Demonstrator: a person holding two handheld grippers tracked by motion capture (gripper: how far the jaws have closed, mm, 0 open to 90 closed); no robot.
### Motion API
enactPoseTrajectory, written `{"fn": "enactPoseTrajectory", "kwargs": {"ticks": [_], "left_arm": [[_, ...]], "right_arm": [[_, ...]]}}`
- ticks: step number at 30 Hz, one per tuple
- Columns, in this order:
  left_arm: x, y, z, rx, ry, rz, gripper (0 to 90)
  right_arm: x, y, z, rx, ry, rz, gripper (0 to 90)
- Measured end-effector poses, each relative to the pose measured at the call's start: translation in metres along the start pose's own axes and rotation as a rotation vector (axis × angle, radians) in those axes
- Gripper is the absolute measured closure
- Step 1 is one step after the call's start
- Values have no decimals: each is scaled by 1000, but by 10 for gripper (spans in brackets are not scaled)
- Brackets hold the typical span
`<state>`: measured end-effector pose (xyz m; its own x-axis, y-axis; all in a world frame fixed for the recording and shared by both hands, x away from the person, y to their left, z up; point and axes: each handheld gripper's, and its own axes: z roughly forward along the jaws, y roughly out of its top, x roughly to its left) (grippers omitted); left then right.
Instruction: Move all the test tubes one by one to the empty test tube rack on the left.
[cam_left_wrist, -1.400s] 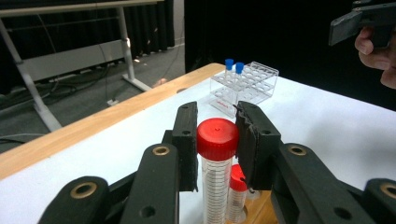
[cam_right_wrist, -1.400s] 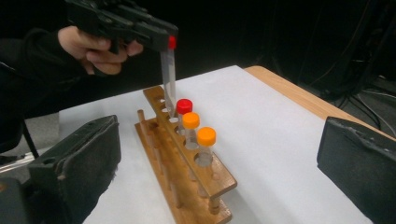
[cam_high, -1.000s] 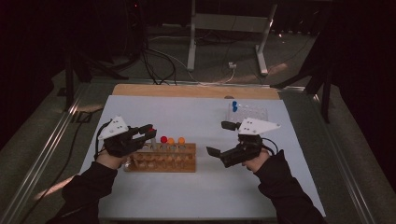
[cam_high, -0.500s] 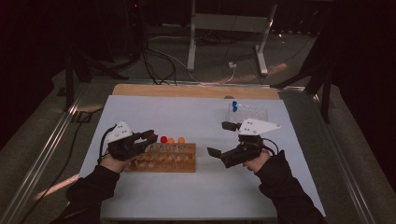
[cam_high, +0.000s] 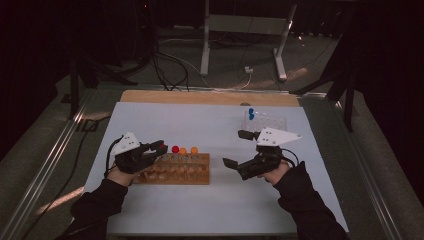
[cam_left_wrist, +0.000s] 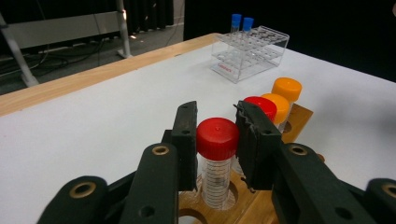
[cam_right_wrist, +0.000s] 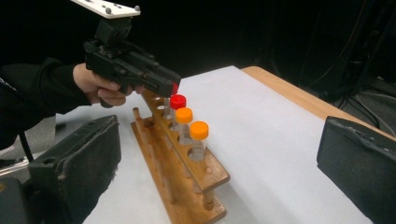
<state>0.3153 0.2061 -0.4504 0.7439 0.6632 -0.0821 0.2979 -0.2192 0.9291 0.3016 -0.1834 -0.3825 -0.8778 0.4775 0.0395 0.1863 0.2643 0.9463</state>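
Note:
A wooden tube rack (cam_high: 175, 172) (cam_right_wrist: 180, 158) lies on the white table between my hands. Its back row holds a red-capped tube (cam_high: 175, 149) (cam_right_wrist: 178, 101) and two orange-capped tubes (cam_high: 183, 150) (cam_right_wrist: 199, 130). My left gripper (cam_high: 160, 147) (cam_left_wrist: 217, 140) is at the rack's left end, its pads pressed on the red cap of another tube (cam_left_wrist: 217, 138). That tube's lower end stands in a rack hole. My right gripper (cam_high: 239, 148) (cam_right_wrist: 217, 158) hovers to the right of the rack, jaws wide open, nothing between them.
A clear plastic rack (cam_high: 265, 120) (cam_left_wrist: 250, 51) with two blue-capped tubes (cam_high: 251, 113) stands at the back right of the table. A wooden strip (cam_high: 210, 97) runs along the table's far edge. Cables and a metal stand lie on the floor beyond.
My left gripper has shifted slightly right and down at the rack's left end with the red-capped tube in its jaws. The right gripper has kept still.

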Motion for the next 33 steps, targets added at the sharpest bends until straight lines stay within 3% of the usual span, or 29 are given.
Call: {"fn": "enactPoseTrajectory", "kwargs": {"ticks": [7,11,14,16,18,22,25,28,30,33], "left_arm": [[2,0,-4,-21,-10,-20,585],[2,4,-13,-46,-23,-28,384],[-2,7,-23,-80,-58,-33,264],[-4,7,-29,-104,-92,-30,181],[-8,8,-34,-119,-93,-32,146],[-14,8,-40,-111,-93,-11,13],[-17,5,-43,-107,-92,7,11],[-18,2,-44,-112,-96,-1,6],[-17,1,-45,-109,-93,-2,6],[-16,1,-46,-119,-89,-3,6]], "right_arm": [[-7,-3,-3,-7,12,29,0],[-11,-3,-5,11,-16,28,0],[-15,-4,-7,-10,-36,21,0],[-20,-3,-8,5,-63,20,0],[-28,-5,-9,-5,-76,43,0],[-46,-10,-10,2,-147,56,0],[-58,-17,-10,7,-201,60,0],[-71,-26,-8,8,-256,68,0],[-79,-33,-4,18,-328,67,0],[-93,-44,3,33,-398,90,64]]}}
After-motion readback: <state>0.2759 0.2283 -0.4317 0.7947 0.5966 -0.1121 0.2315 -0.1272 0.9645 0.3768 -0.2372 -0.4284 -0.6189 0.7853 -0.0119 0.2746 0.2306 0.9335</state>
